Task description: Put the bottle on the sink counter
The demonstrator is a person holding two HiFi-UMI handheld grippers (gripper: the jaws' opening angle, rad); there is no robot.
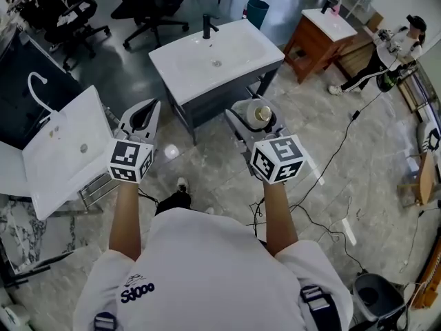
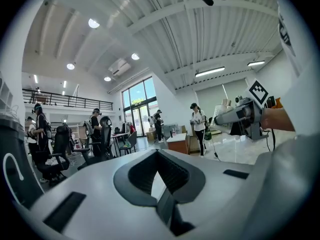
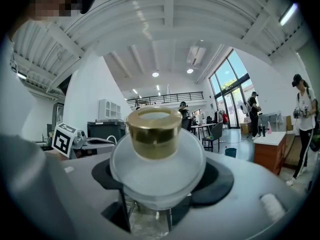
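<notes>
A frosted clear bottle (image 1: 262,113) with a gold cap (image 3: 154,130) stands upright between the jaws of my right gripper (image 1: 255,119), which is shut on its body (image 3: 150,179). The bottle is held in the air over the floor, just in front of the white sink counter (image 1: 238,50) with its black faucet (image 1: 209,25). My left gripper (image 1: 142,116) hovers to the left at the same height; its jaws (image 2: 159,176) are together with nothing between them. The right gripper (image 2: 242,115) also shows in the left gripper view.
A second white sink top (image 1: 65,147) with a white faucet leans at the left. A wooden cabinet (image 1: 318,36) stands at the back right, office chairs (image 1: 148,5) behind the sink. Cables (image 1: 331,164) trail over the marble floor. People stand at the room's edges.
</notes>
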